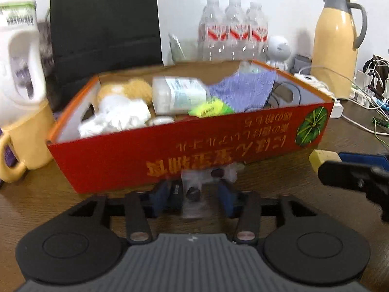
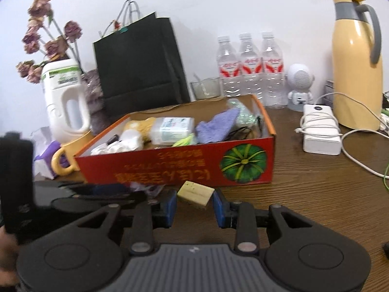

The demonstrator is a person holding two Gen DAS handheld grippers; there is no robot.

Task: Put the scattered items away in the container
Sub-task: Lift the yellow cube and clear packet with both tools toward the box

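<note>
Right wrist view: right gripper clamps a yellow block before the red box; left gripper pinches a clear wrapper.
</note>
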